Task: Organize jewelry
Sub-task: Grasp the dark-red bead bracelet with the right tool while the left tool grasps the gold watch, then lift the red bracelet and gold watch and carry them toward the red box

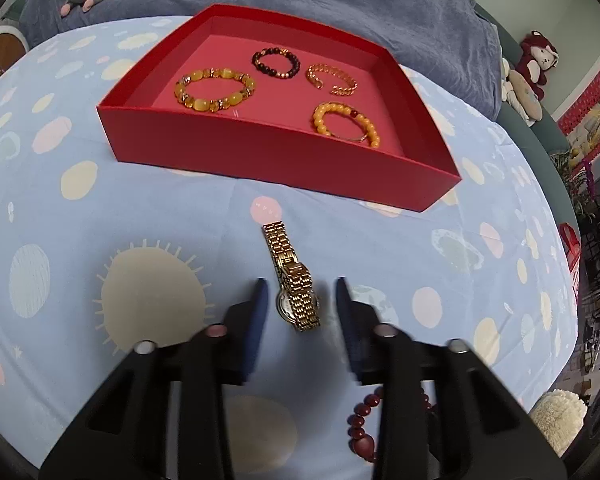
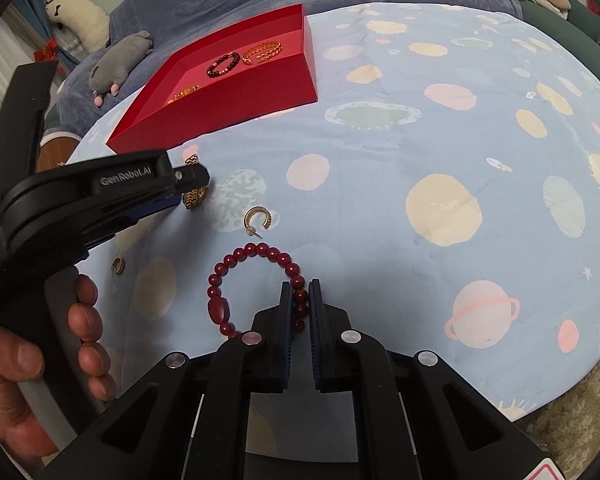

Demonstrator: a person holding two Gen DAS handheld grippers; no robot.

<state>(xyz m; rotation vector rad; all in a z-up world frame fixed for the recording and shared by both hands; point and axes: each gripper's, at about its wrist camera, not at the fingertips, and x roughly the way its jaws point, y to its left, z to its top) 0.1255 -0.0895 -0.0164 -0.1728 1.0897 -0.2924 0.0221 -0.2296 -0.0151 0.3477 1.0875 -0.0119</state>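
Note:
A gold watch point(image 1: 294, 280) lies on the blue patterned cloth, its lower part between the fingers of my open left gripper point(image 1: 302, 292); it also shows in the right wrist view point(image 2: 194, 196). My right gripper point(image 2: 300, 292) is shut on the dark red bead bracelet point(image 2: 236, 280), pinching its right side on the cloth. A red tray point(image 1: 260, 152) behind holds a yellow bead bracelet point(image 1: 214, 90), a dark bead bracelet point(image 1: 276, 63), a gold cuff point(image 1: 332, 79) and an orange bead bracelet point(image 1: 346, 124).
A gold hoop earring point(image 2: 258, 220) and a smaller gold earring point(image 2: 118, 266) lie on the cloth. The left gripper body point(image 2: 100, 196) and the hand holding it fill the left of the right wrist view. Plush toys point(image 2: 120, 60) lie behind the tray.

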